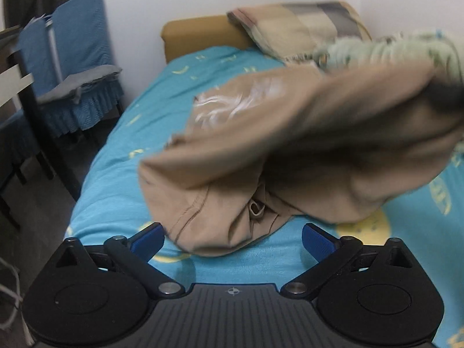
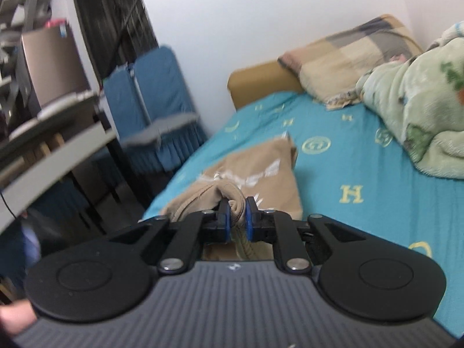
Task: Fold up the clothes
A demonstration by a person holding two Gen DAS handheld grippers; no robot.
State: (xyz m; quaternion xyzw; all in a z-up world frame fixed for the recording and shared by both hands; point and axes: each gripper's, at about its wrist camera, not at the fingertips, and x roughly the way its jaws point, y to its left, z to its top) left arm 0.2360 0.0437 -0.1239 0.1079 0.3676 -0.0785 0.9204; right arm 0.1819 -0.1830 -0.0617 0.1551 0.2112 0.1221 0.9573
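Note:
A tan garment [image 1: 261, 150] with a white print lies on the turquoise bed sheet [image 1: 121, 156]. One part of it is lifted and stretched toward the right, blurred by motion. My left gripper [image 1: 232, 240] is open and empty, its blue pads on either side of the garment's near edge, just short of it. In the right wrist view my right gripper [image 2: 237, 217] is shut on a bunched fold of the tan garment [image 2: 261, 171] and holds it above the sheet [image 2: 348, 150].
A patchwork pillow [image 1: 295, 29] and a pale green blanket [image 2: 420, 110] lie at the head and right of the bed. A mustard headboard [image 1: 200, 34] stands at the wall. Blue-covered chairs [image 1: 75, 58] and a desk [image 2: 43, 150] stand left of the bed.

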